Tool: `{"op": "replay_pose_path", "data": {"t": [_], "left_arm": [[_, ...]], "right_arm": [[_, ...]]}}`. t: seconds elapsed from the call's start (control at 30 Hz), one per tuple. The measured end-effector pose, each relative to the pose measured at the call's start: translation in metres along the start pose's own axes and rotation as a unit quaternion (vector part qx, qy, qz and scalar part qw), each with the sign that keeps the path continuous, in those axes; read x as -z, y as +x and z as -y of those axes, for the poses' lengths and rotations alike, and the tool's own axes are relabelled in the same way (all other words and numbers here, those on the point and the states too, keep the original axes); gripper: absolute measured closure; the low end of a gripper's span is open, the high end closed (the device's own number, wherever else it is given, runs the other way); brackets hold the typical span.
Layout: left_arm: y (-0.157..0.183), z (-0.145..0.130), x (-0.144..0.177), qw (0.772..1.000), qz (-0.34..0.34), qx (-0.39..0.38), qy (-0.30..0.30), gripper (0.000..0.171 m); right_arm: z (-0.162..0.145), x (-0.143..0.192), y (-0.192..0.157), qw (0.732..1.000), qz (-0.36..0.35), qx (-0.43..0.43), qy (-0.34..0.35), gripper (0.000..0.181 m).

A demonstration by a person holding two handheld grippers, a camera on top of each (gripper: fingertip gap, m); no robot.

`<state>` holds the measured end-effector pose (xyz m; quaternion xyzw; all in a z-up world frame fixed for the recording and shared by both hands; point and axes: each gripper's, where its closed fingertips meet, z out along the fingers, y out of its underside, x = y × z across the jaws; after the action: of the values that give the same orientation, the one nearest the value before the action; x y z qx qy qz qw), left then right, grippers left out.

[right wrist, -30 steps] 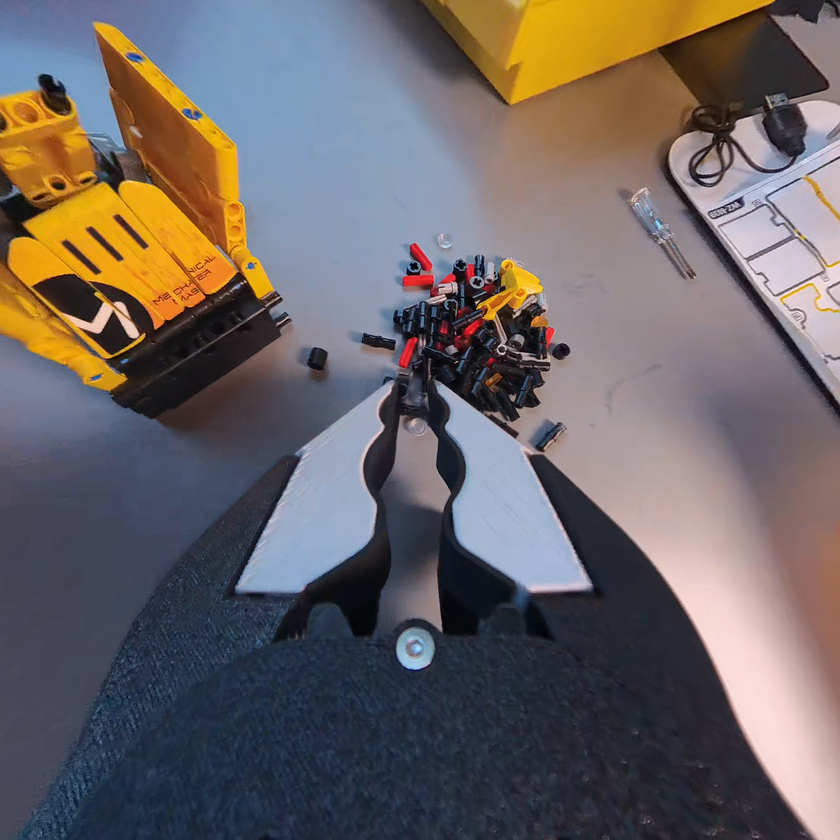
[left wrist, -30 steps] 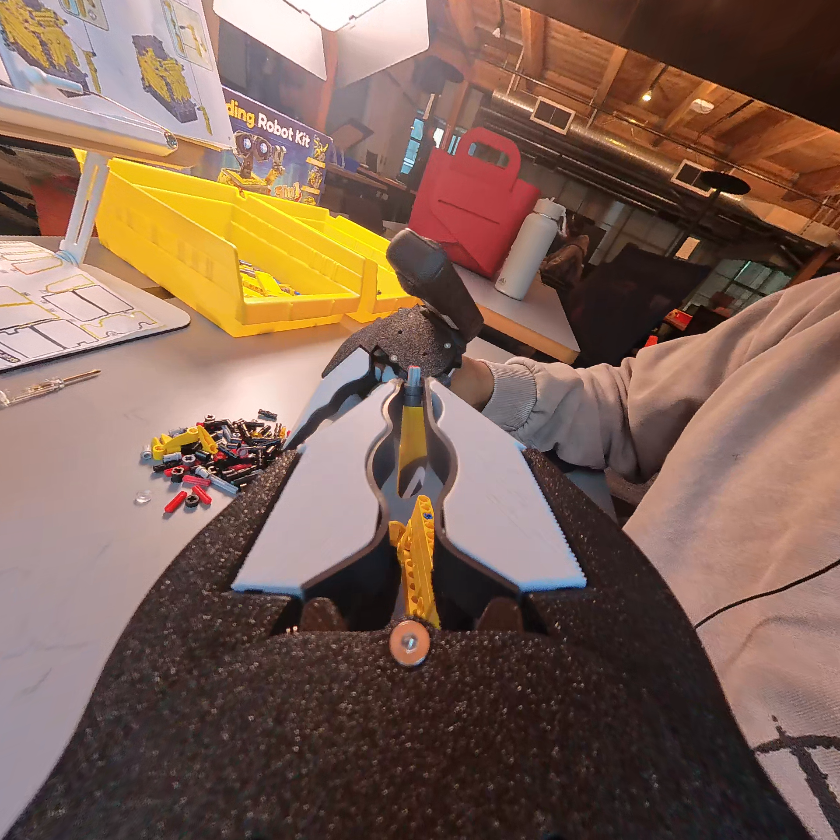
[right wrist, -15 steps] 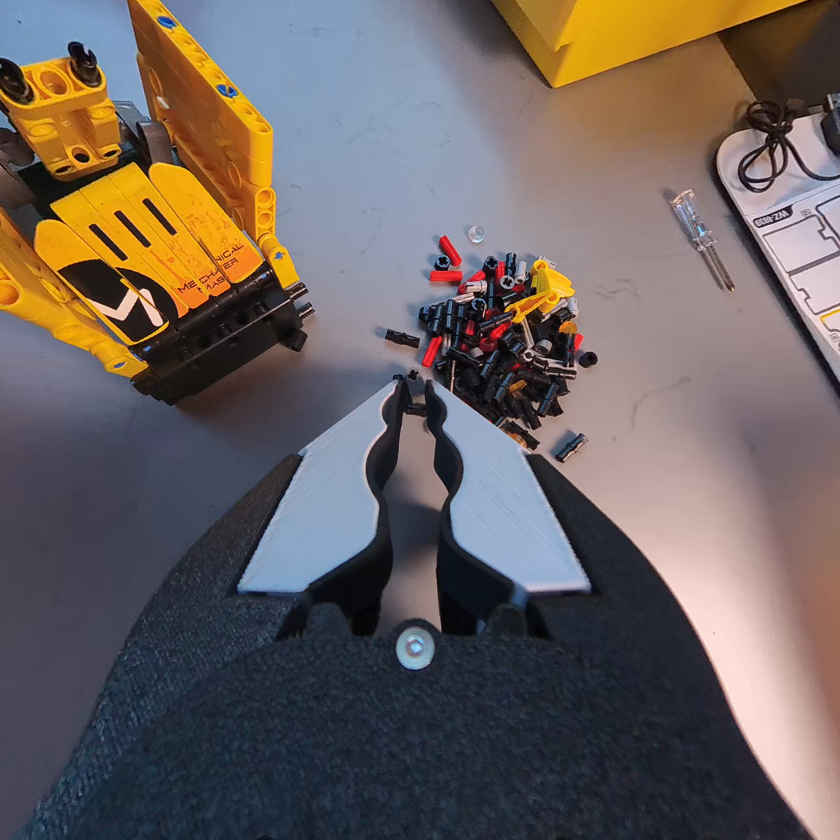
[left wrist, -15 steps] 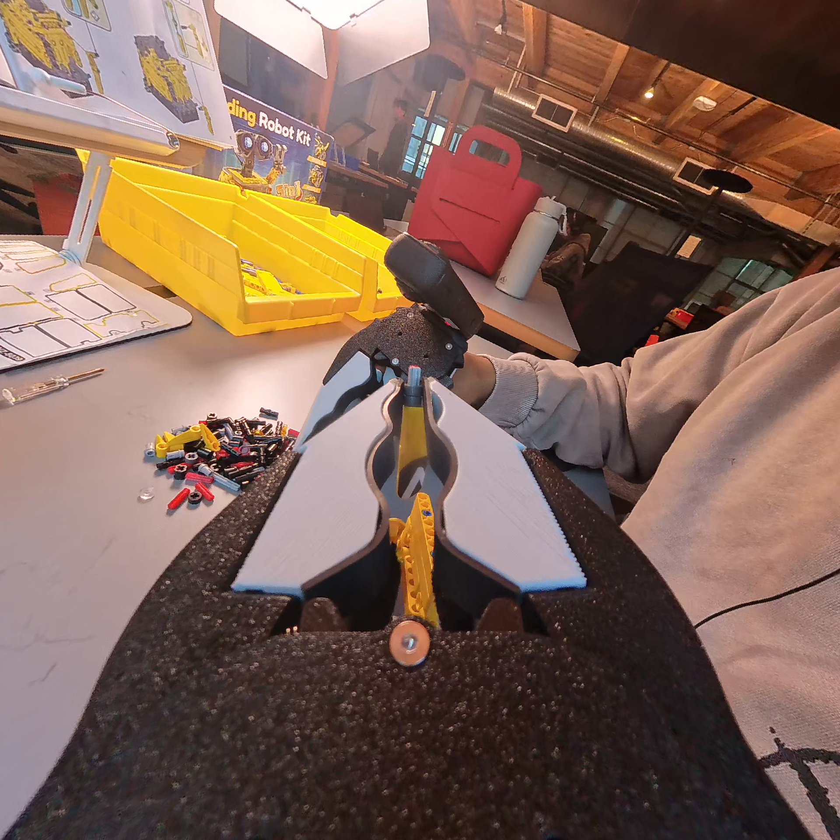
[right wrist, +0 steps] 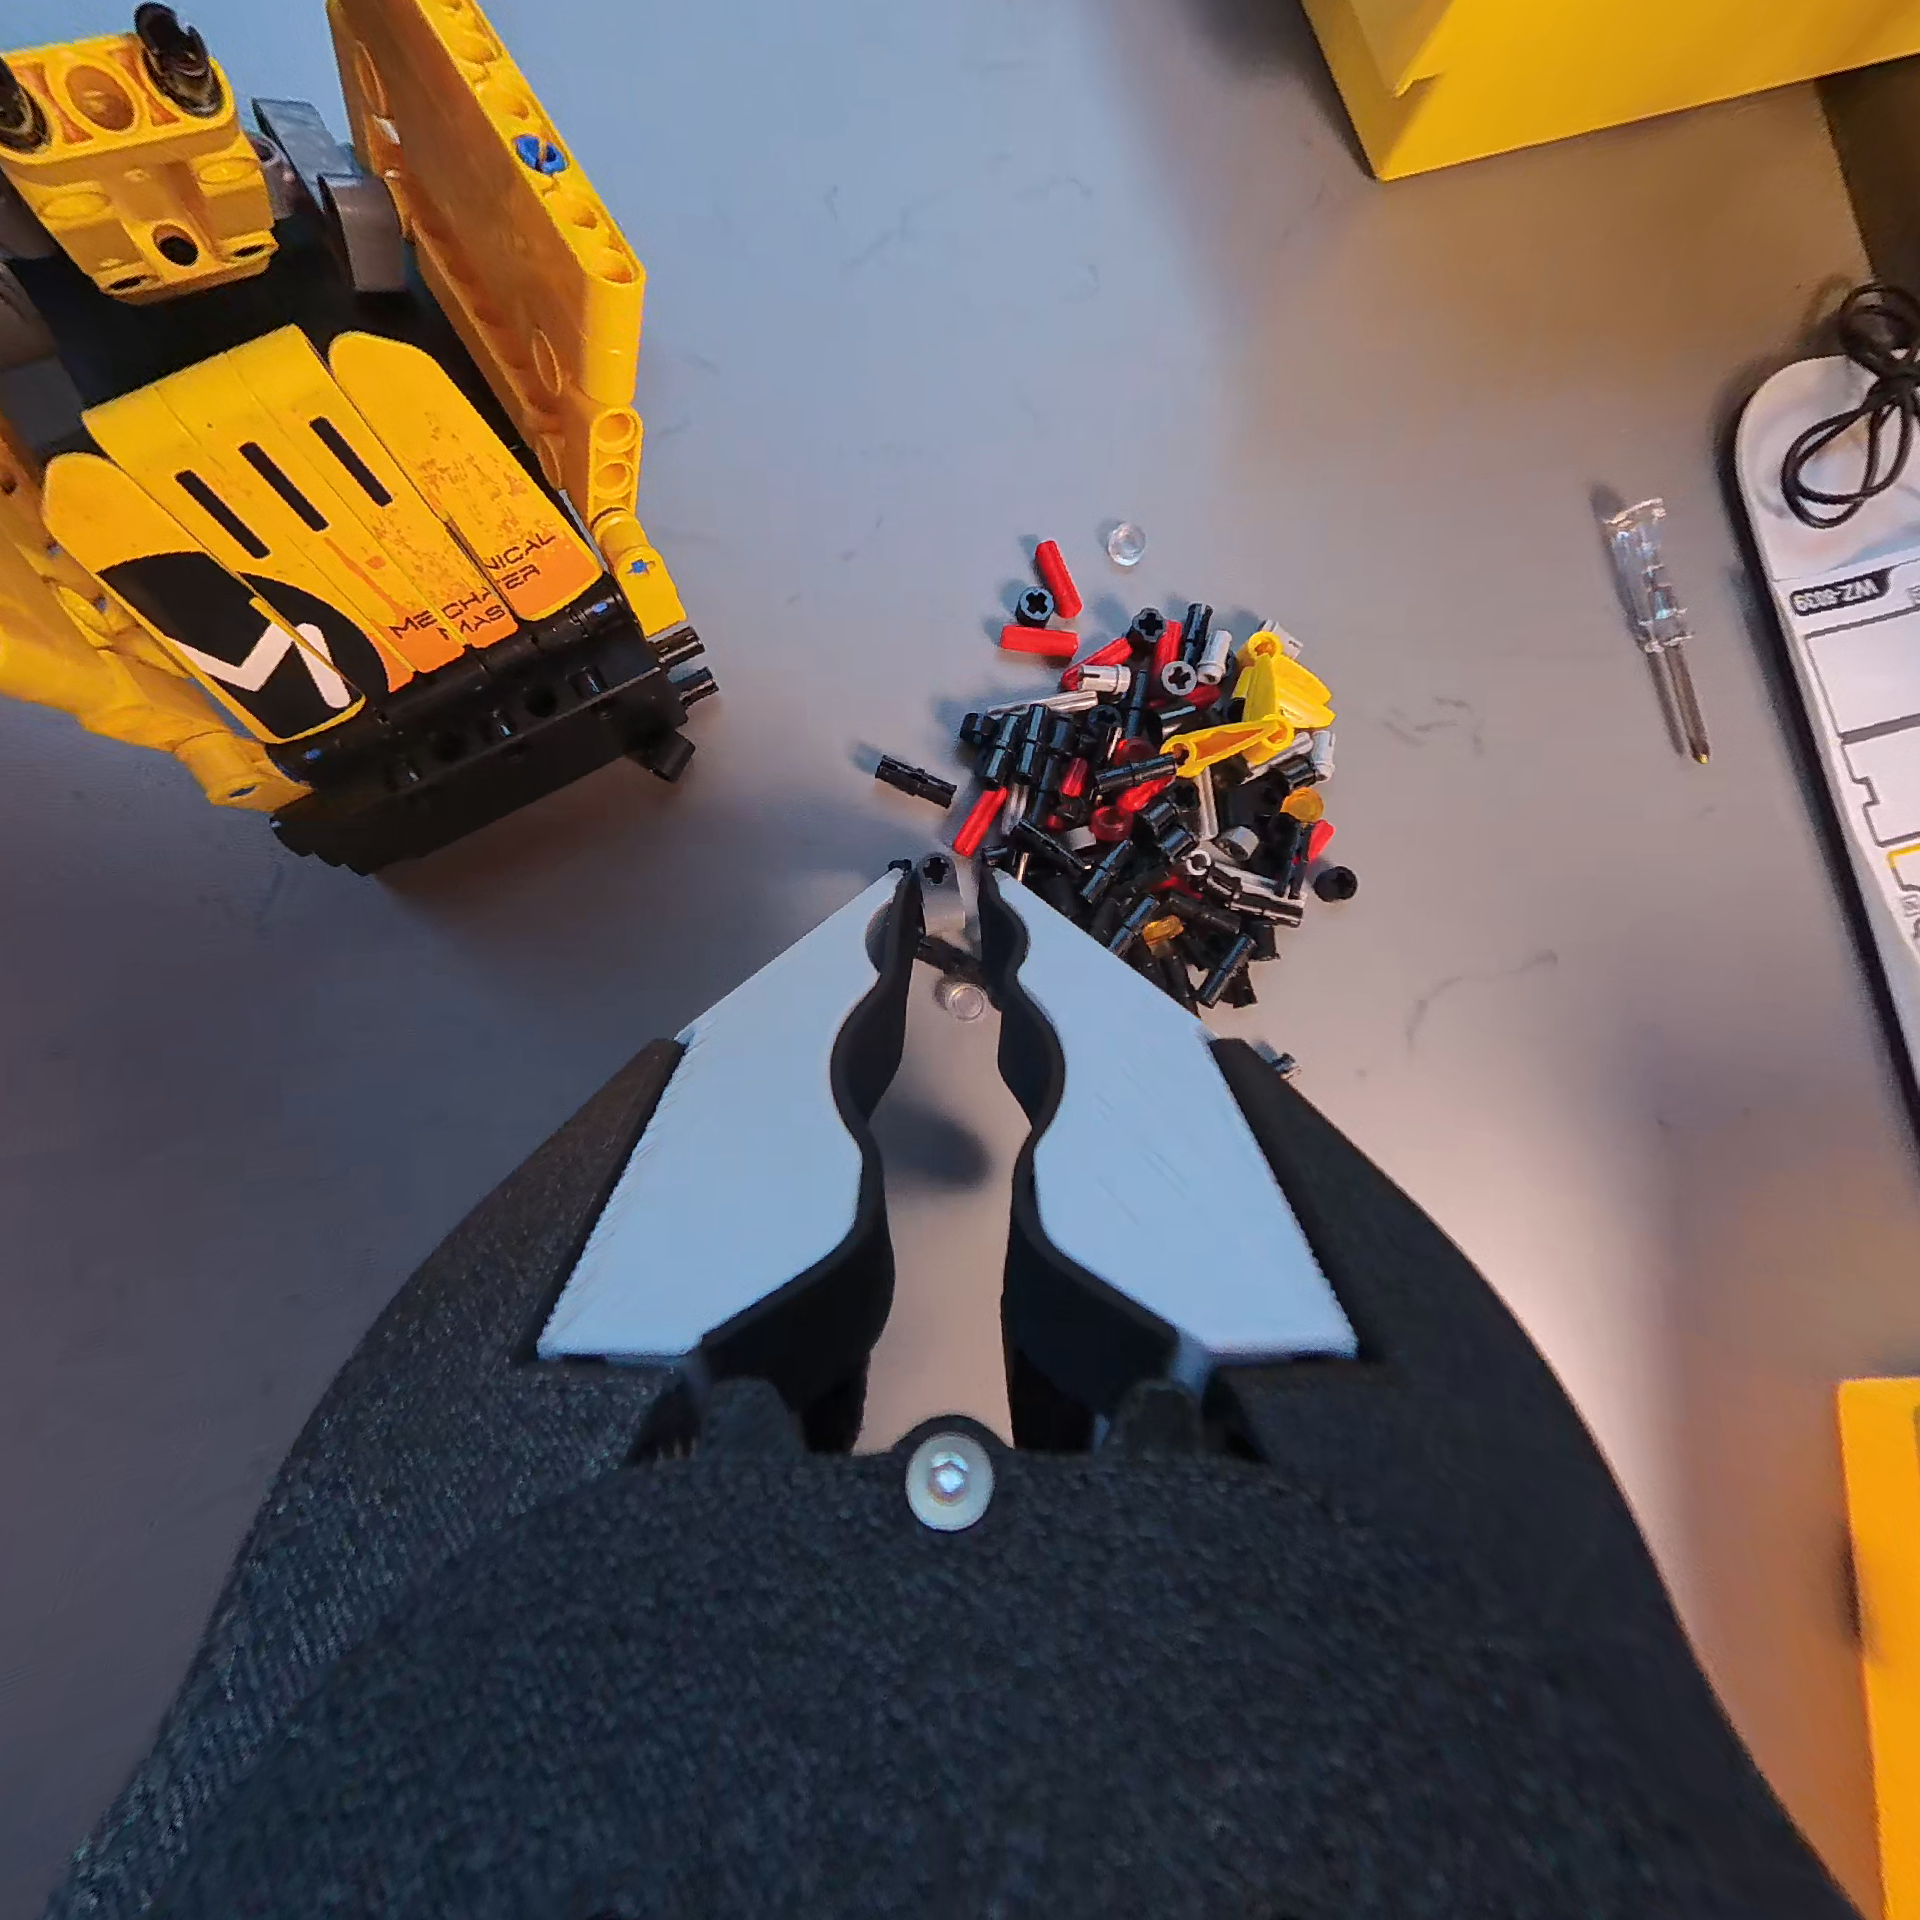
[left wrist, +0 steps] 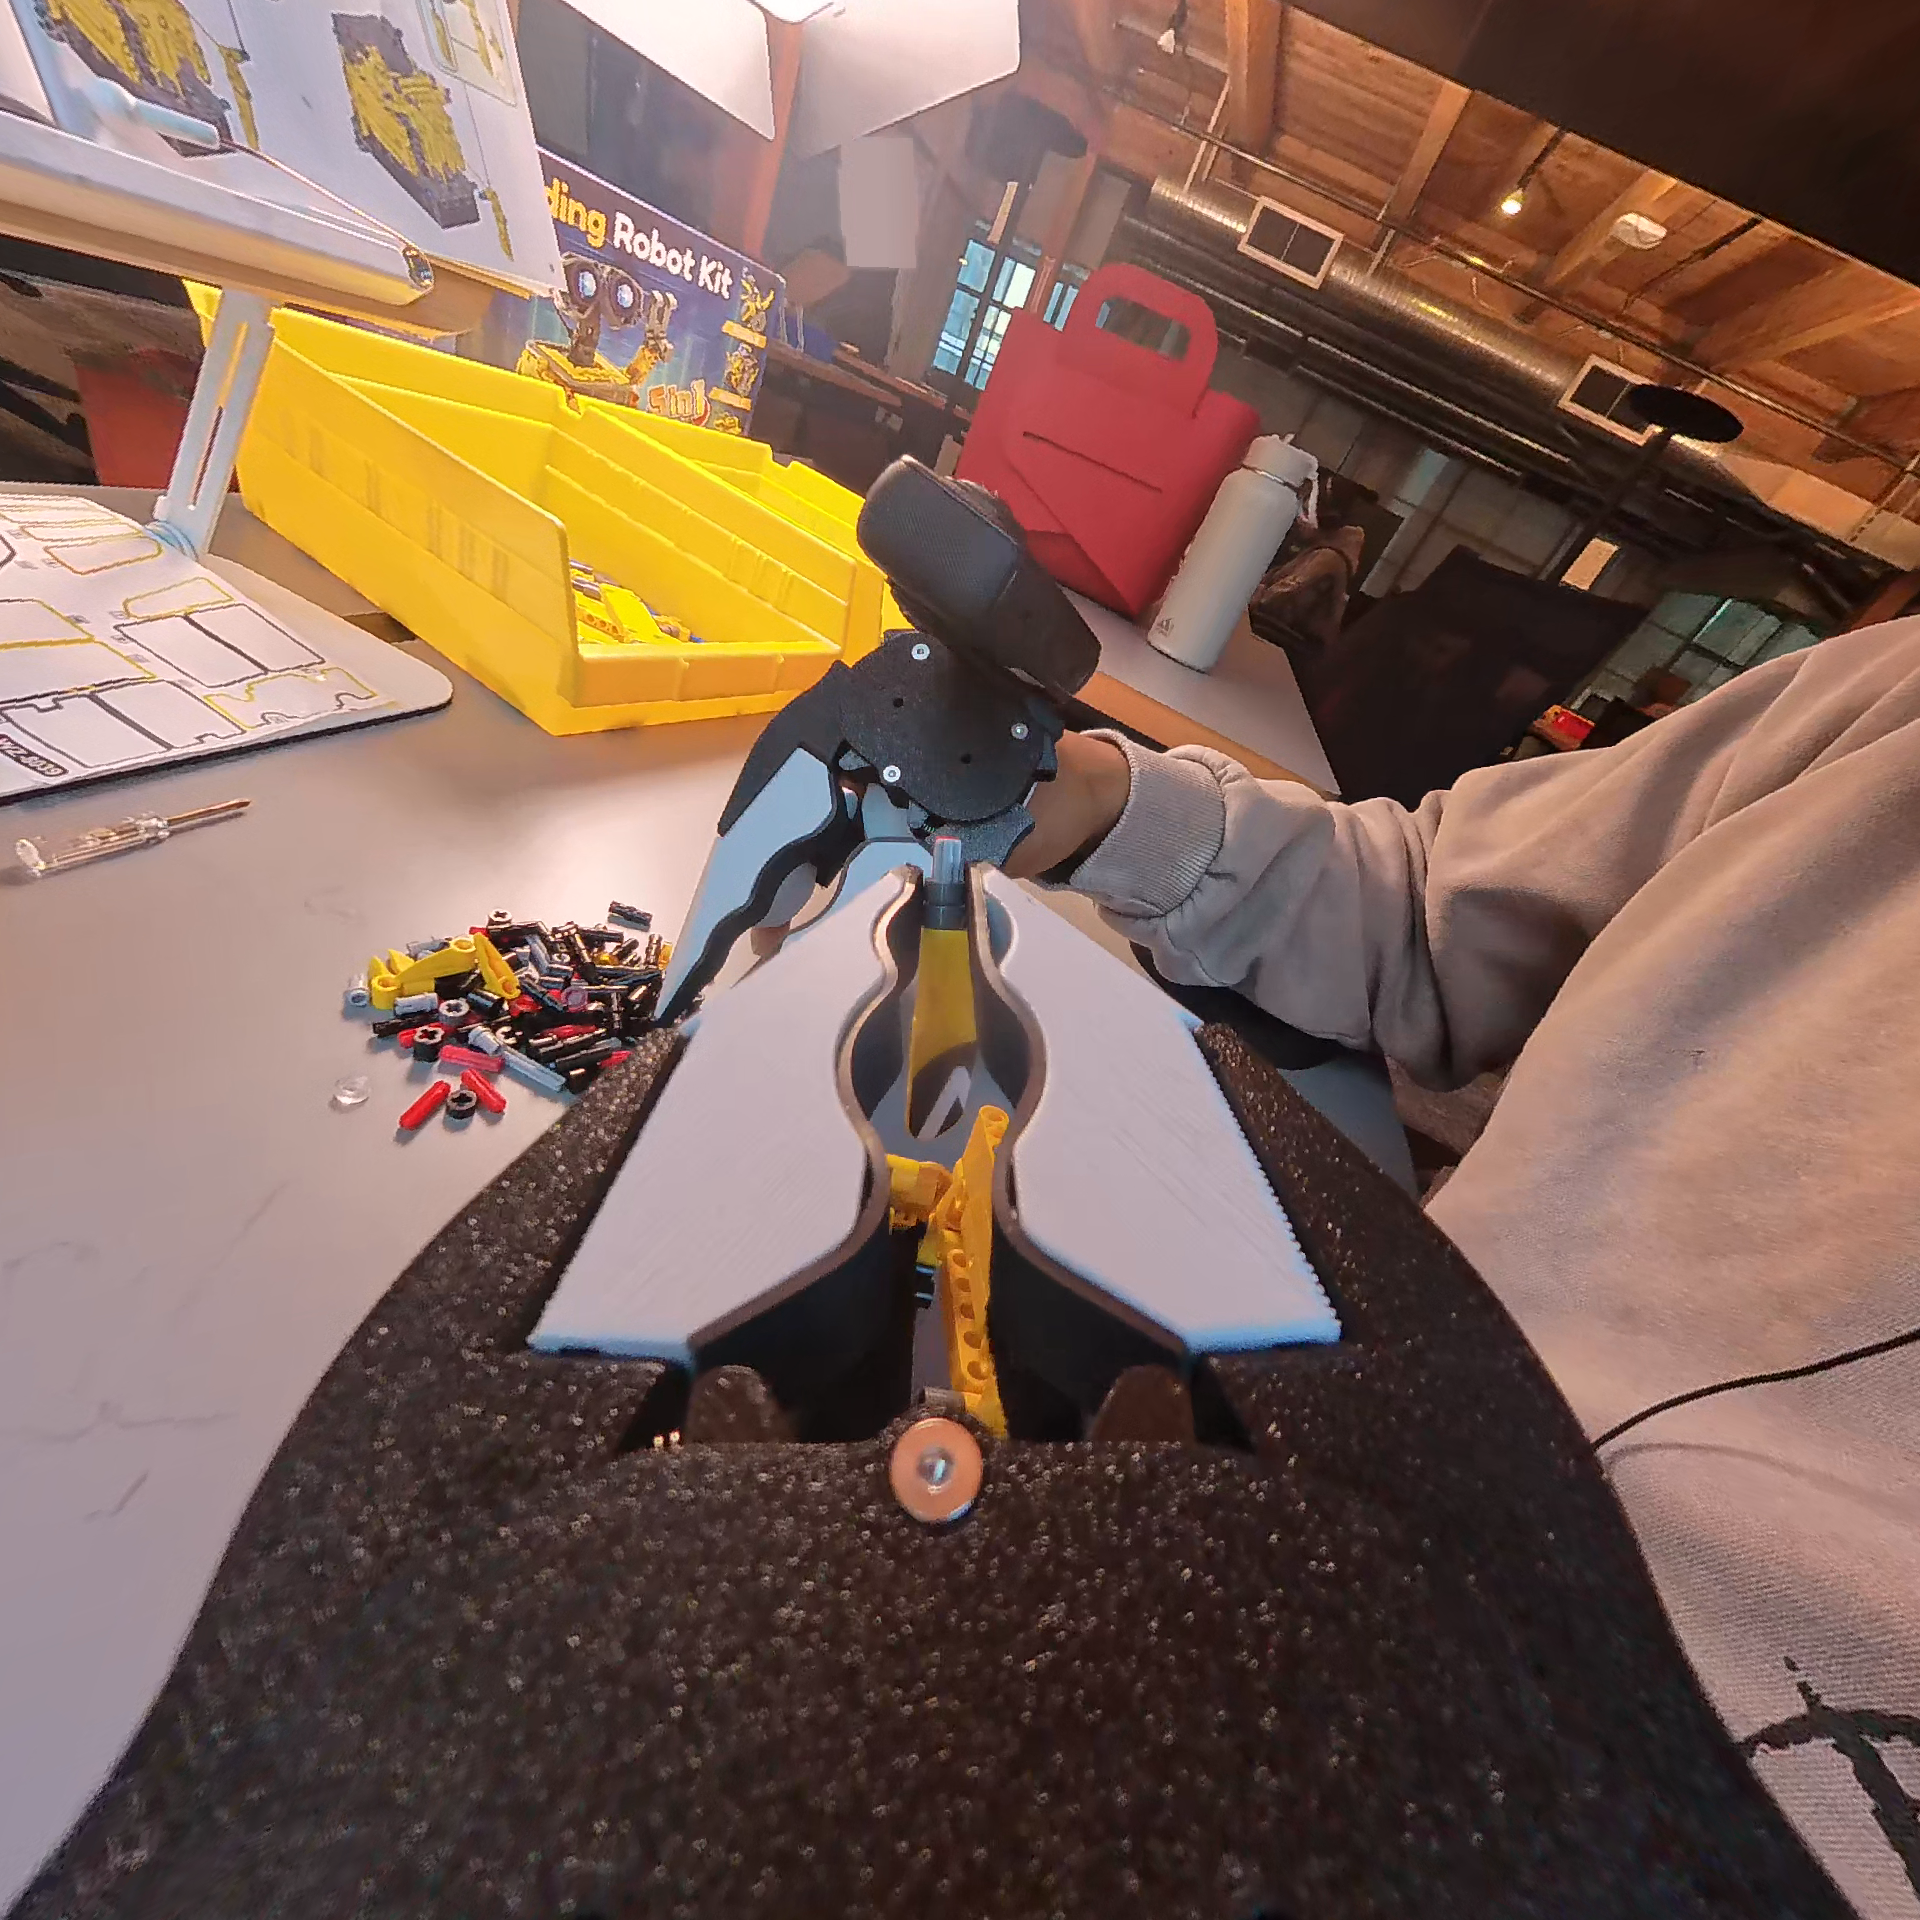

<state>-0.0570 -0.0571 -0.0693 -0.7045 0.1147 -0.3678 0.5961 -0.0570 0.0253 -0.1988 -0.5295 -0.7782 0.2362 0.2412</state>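
My left gripper (left wrist: 943, 883) is shut on a yellow brick-built model (left wrist: 940, 1023); a grey axle end sticks out at its fingertips. The same yellow and black model (right wrist: 312, 468) stands at the upper left of the right wrist view. My right gripper (right wrist: 948, 883) is shut on a small grey piece (right wrist: 951, 899) with a black end, at the near edge of a pile of small black, red, grey and yellow pins (right wrist: 1153, 769). The pile also shows in the left wrist view (left wrist: 509, 997), with the right gripper (left wrist: 717, 966) beside it. A clear round stud (right wrist: 961, 1000) lies under the right fingers.
Yellow bin trays (left wrist: 540, 540) and a printed mat (left wrist: 156, 665) stand behind the pile, with a clear-handled screwdriver (right wrist: 1657, 613) beside the mat (right wrist: 1849, 665). A coiled black cable (right wrist: 1860, 416) lies on the mat. A red bag (left wrist: 1101, 457) and a white bottle (left wrist: 1216, 551) stand far back. A person's grey sleeve (left wrist: 1455, 914) fills the right.
My right gripper has drawn back a little from the pile and now has the small grey piece between its tips. The model looms closer in the right wrist view. The left gripper keeps its grip.
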Motion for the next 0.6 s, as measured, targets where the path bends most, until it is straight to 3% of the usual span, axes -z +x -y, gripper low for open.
{"op": "replay_pose_path", "data": {"t": [0.37, 0.6], "left_arm": [[-0.0030, -0.0047, -0.0014, 1.000, -0.001, 0.008, -0.007, 0.165], [-0.0035, -0.0064, -0.0028, 1.000, -0.002, 0.003, -0.004, 0.165]], "right_arm": [[-0.0028, 0.0003, -0.0023, 0.997, 0.056, -0.057, 0.001, 0.174], [-0.0023, -0.0006, 0.0001, 0.998, 0.046, -0.045, -0.002, 0.174]]}}
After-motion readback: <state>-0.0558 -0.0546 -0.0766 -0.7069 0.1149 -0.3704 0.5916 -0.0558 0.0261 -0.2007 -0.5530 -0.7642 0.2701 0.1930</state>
